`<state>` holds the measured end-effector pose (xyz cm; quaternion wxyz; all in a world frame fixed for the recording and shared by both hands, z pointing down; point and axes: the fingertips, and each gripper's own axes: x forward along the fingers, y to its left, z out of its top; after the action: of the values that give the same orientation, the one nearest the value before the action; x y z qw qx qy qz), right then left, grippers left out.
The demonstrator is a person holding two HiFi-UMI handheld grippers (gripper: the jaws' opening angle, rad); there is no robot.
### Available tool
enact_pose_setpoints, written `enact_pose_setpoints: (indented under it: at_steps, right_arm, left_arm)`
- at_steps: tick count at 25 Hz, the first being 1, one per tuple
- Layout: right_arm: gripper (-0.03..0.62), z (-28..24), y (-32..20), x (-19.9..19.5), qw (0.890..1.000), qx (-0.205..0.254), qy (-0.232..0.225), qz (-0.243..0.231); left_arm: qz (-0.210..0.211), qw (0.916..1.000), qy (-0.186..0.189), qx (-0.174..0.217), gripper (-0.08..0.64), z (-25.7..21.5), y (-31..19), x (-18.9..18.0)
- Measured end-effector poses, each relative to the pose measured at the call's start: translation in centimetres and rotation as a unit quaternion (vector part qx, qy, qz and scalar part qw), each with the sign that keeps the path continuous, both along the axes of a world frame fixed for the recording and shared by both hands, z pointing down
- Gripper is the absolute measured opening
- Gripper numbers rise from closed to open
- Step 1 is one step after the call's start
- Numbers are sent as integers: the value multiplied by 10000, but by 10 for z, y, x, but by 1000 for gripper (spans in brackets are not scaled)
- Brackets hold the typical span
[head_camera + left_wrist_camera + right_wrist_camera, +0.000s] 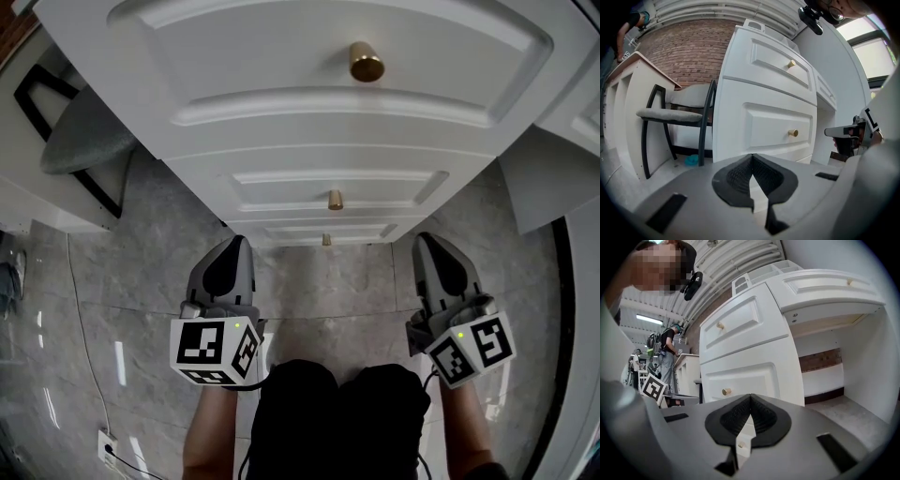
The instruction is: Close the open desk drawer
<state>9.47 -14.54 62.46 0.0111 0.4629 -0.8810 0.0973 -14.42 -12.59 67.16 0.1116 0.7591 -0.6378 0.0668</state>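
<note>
Left gripper (233, 246) and right gripper (429, 242) are both clenched on nothing, low in the frame, short of the white top drawer (262, 56) filling the upper centre

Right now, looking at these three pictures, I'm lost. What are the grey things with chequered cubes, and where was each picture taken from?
There is no robot here. A person holds a two-jaw tool in each hand. The head view comes from a camera on the person's head, looking steeply down at the left gripper and the right gripper. The marker cube on each is part of the tool. The other two views come from cameras riding on the grippers, looking along their jaws. Both pairs of jaws are together and hold nothing. Ahead stands a white desk with brass knobs on its drawers. The top drawer seems to stick out past those below. A grey-seated chair stands to the left on the tiled floor.
</note>
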Motion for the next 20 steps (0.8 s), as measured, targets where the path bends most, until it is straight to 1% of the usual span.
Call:
enact_pose_setpoints:
  at_steps: [4, 7, 11, 20]
  right_arm:
    - [5, -27, 4, -4, 9994, 287, -168, -58]
    - [5, -35, 3, -6, 9990, 418, -174, -38]
    - [5, -37, -1, -9, 9989, 470, -89, 2]
    - [5, -34, -5, -12, 9989, 463, -114, 7]
  left_arm:
    - [-8, 9997, -28, 260, 9, -24, -1, 1]
    - [59, 9993, -6, 377, 9, -39, -2, 3]
    - [164, 9991, 8, 401, 9, -46, -2, 5]
    - [175, 9989, 60, 425, 9, -44, -4, 4]
